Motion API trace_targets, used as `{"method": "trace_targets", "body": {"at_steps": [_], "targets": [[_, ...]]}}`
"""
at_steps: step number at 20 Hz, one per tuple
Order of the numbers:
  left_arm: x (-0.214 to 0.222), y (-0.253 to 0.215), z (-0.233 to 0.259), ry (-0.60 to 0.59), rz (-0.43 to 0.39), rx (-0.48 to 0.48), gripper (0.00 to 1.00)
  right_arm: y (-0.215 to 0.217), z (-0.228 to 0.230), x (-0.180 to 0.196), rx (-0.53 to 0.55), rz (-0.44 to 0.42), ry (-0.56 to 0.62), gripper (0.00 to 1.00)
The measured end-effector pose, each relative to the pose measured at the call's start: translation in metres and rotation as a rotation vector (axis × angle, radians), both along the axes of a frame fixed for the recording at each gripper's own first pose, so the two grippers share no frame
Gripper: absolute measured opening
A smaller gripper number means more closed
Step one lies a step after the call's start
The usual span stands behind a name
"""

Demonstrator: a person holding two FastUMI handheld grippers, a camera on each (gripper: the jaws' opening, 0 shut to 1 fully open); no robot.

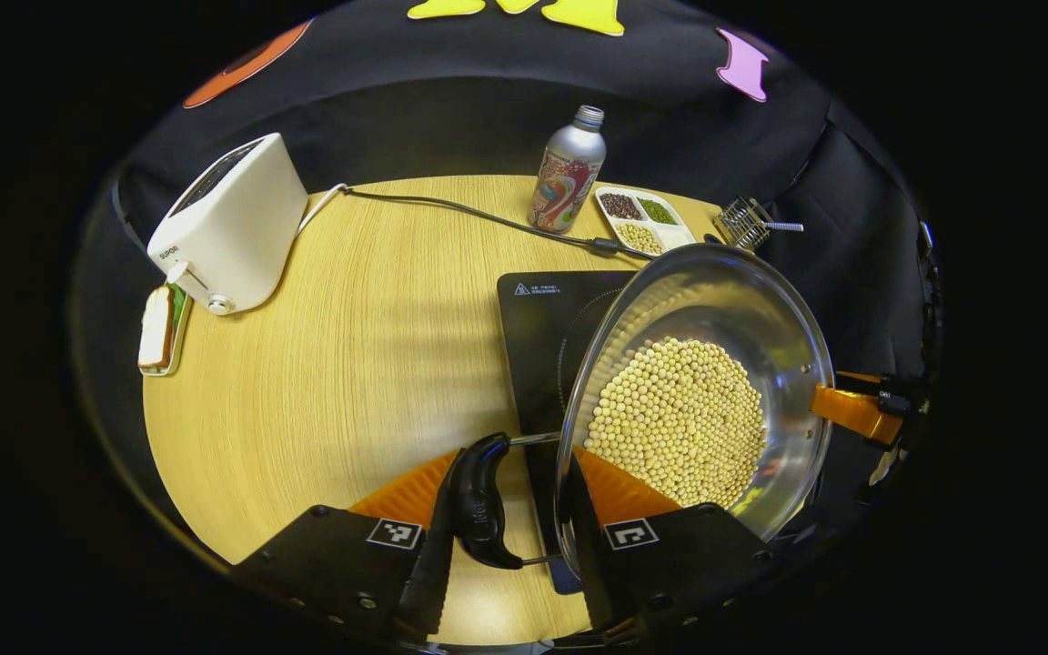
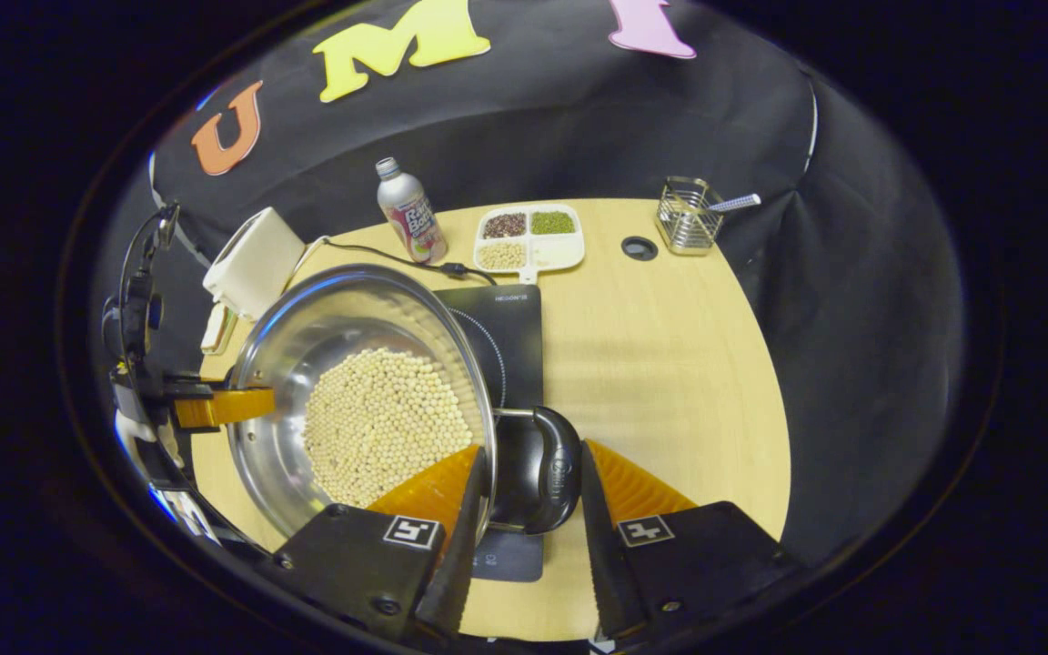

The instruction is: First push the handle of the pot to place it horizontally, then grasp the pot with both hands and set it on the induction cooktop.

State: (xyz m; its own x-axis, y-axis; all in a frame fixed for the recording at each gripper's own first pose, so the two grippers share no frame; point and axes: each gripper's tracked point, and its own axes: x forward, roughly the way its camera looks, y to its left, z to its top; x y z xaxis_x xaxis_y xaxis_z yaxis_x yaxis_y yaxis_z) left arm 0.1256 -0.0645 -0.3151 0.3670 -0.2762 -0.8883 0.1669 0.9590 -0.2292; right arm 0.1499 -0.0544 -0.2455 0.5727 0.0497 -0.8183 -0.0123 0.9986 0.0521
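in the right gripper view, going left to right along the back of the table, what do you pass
toaster → bottle → divided tray of beans → round hole in the tabletop → wire basket

Each claw, left (image 1: 508, 523) and right (image 2: 529, 509), has its fingers closed around a pot handle (image 1: 480, 500).

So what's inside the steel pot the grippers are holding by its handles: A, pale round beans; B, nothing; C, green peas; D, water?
A: the steel pot holds a heap of pale round beans, seen again in the left gripper view; no water or green peas lie in it.
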Motion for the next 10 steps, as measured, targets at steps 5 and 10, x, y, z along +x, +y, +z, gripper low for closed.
{"method": "trace_targets", "body": {"at_steps": [5,10], "targets": [[0.015,-0.004,-0.008,0.014,0.031,0.013,0.58,-0.006,-0.007,0.028,-0.006,0.046,0.026,0.55],[0.022,-0.008,-0.017,0.034,0.043,0.016,0.58,-0.010,-0.009,0.043,-0.015,0.072,0.039,0.55]]}}
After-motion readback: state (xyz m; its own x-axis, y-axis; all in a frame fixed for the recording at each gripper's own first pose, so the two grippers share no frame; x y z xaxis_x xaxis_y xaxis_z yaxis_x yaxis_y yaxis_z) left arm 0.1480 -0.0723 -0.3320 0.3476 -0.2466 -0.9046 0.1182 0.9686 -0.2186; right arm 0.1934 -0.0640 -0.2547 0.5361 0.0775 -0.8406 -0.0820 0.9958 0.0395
